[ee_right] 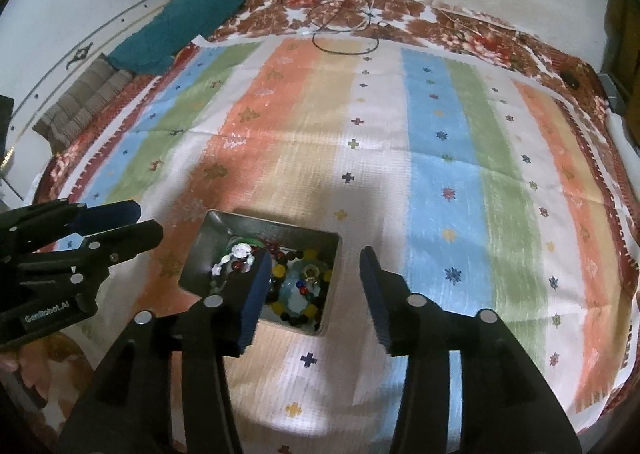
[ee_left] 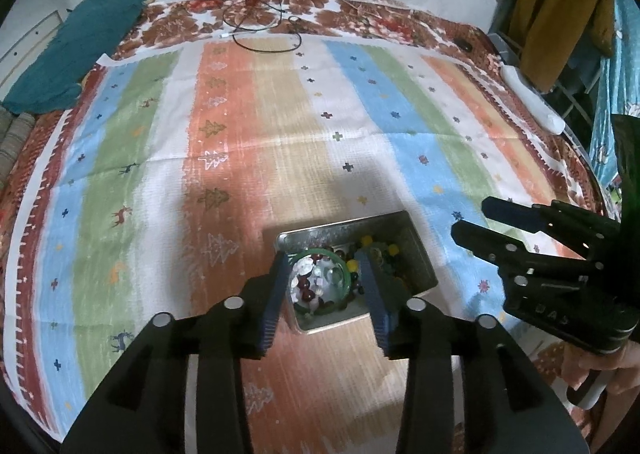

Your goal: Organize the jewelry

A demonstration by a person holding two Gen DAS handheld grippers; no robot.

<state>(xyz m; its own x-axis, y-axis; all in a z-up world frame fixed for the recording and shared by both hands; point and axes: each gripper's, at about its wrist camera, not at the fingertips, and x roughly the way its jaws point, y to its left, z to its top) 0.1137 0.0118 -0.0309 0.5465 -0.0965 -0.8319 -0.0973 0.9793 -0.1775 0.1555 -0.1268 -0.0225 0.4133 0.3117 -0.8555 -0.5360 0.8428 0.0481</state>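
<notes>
A shiny metal tin (ee_left: 416, 250) sits on the striped cloth, full of bead bracelets and a green bangle (ee_left: 320, 256). My left gripper (ee_left: 325, 259) is open above the tin, fingers astride the bangle, holding nothing. In the right wrist view the tin (ee_right: 200, 250) holds a white bead bracelet (ee_right: 236, 256) and dark and yellow beads (ee_right: 296, 286). My right gripper (ee_right: 314, 260) is open and empty just above the tin's right half. Each gripper shows in the other's view: the right one (ee_left: 476, 220) beside the tin, the left one (ee_right: 146, 220) left of it.
A striped, patterned cloth (ee_left: 280, 126) covers the bed. Black cables (ee_left: 260, 26) lie at the far edge. A teal cloth (ee_left: 72, 54) lies far left, a white object (ee_left: 532, 98) at the right edge, and a mustard garment (ee_left: 560, 6) hangs at the right.
</notes>
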